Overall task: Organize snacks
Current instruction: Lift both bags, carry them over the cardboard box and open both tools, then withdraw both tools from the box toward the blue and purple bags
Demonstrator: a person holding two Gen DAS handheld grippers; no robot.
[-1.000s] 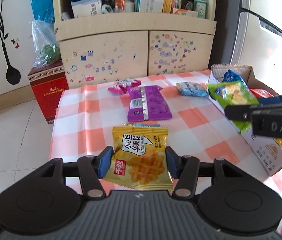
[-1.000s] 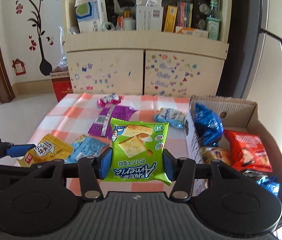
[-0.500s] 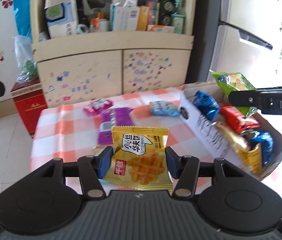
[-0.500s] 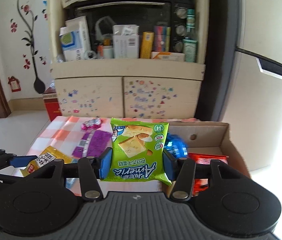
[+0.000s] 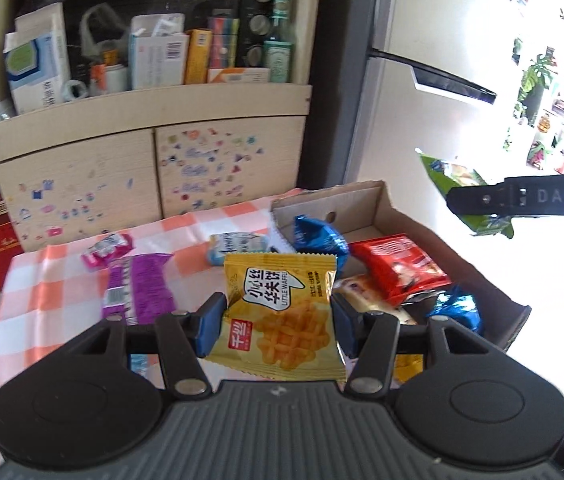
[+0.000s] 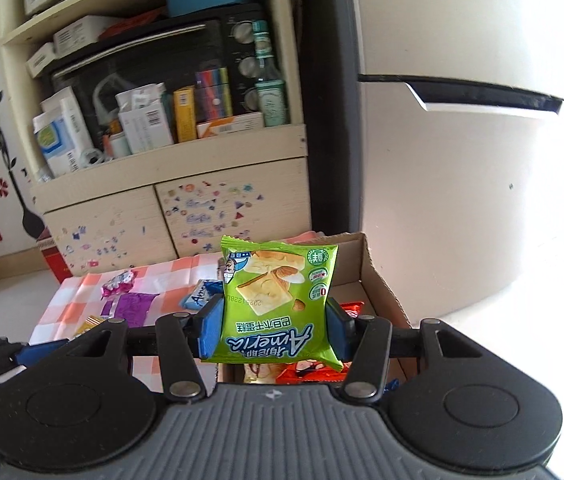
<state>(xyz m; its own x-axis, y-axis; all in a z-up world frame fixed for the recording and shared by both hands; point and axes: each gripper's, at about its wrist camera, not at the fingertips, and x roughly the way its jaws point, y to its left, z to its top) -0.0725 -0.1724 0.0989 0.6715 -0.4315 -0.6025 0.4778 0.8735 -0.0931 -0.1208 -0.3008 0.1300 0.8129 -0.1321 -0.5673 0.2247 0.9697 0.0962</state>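
1. The left gripper (image 5: 278, 322) is holding a yellow waffle packet (image 5: 282, 316). The packet is sitting between the two blue fingers (image 5: 210, 325), and each finger is pressing on one side of it.
2. The yellow waffle packet is hanging in the air, just in front of the cardboard box (image 5: 405, 216) and a bit to its left.
3. The right gripper (image 6: 274, 328) is holding a green cake packet (image 6: 278, 300). The packet is standing up between its blue fingers (image 6: 210, 330), with the words on it upside down.
4. The green cake packet is up in the air, above the front part of the cardboard box (image 6: 377, 280).
5. In the left wrist view, the green cake packet (image 5: 453, 180) is showing high up, above the right side of the box.
6. Inside the box, a blue snack bag (image 5: 319, 238) is lying near the back, a red snack bag (image 5: 397, 268) is lying right of it, and another blue bag (image 5: 457, 312) is lying at the front.
7. Left of the box, on the counter (image 5: 62, 280) with the orange checked cloth, a purple packet (image 5: 136, 288), a small pink packet (image 5: 108, 250) and a pale blue packet (image 5: 238, 246) are lying flat.
8. The pale blue packet is lying just beside the left wall of the box.
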